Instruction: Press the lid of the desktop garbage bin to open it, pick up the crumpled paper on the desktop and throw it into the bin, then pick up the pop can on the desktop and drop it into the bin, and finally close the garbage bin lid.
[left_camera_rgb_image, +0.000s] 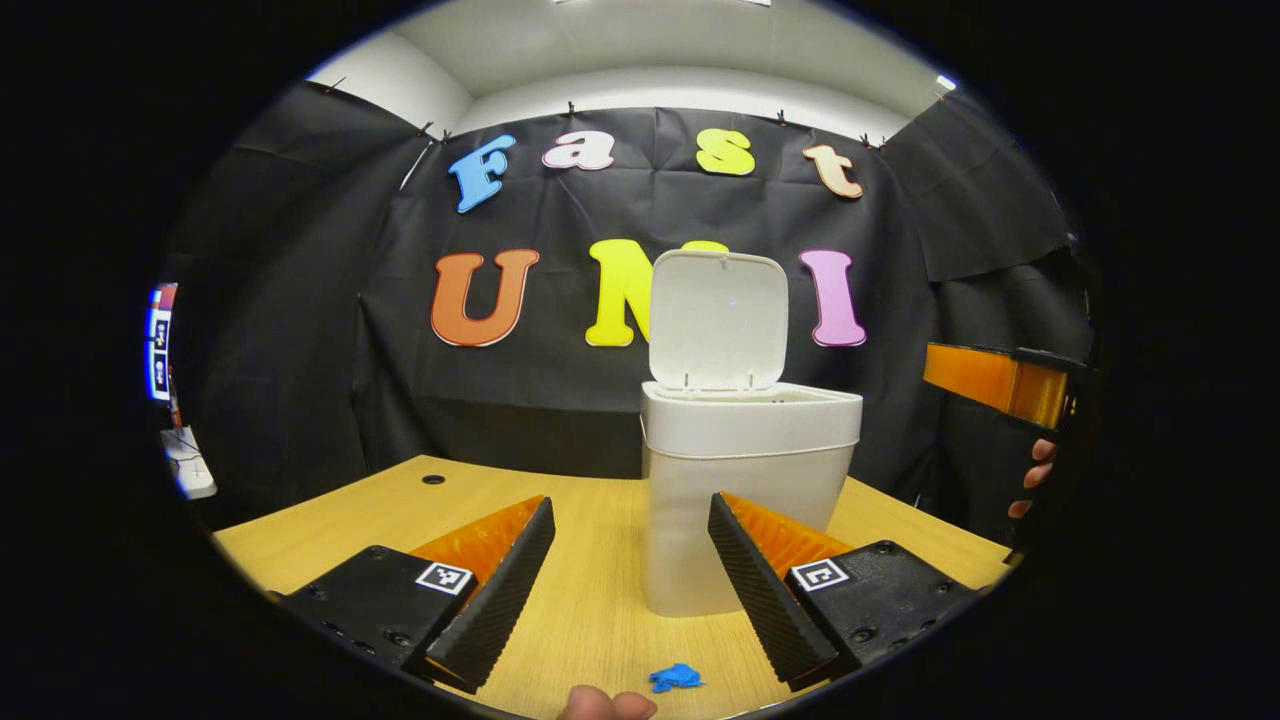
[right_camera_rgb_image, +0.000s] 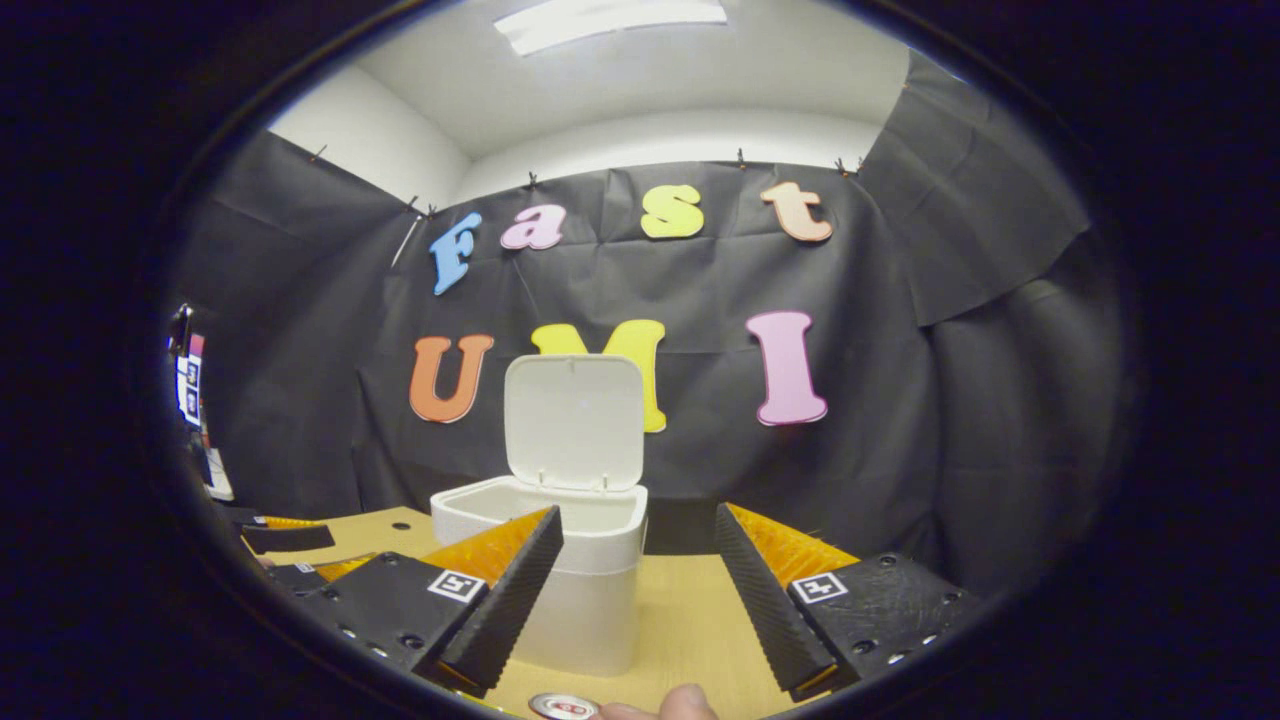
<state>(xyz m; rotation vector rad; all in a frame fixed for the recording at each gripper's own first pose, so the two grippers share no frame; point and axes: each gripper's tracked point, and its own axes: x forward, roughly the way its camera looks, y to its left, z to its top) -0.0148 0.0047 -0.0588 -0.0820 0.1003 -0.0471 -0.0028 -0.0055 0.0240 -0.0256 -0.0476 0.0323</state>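
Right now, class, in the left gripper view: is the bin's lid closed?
No: the lid stands upright, hinged at the back of the bin, leaving the top open.

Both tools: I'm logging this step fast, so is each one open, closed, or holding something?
Left tool: open, holding nothing, facing the bin.
Right tool: open, holding nothing.

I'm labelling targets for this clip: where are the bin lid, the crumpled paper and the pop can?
bin lid (left_camera_rgb_image: 717, 320): left gripper view, middle of the raised lid's inner face.
crumpled paper (left_camera_rgb_image: 676, 678): left gripper view, centre of the blue wad on the desk.
pop can (right_camera_rgb_image: 563, 707): right gripper view, its top.
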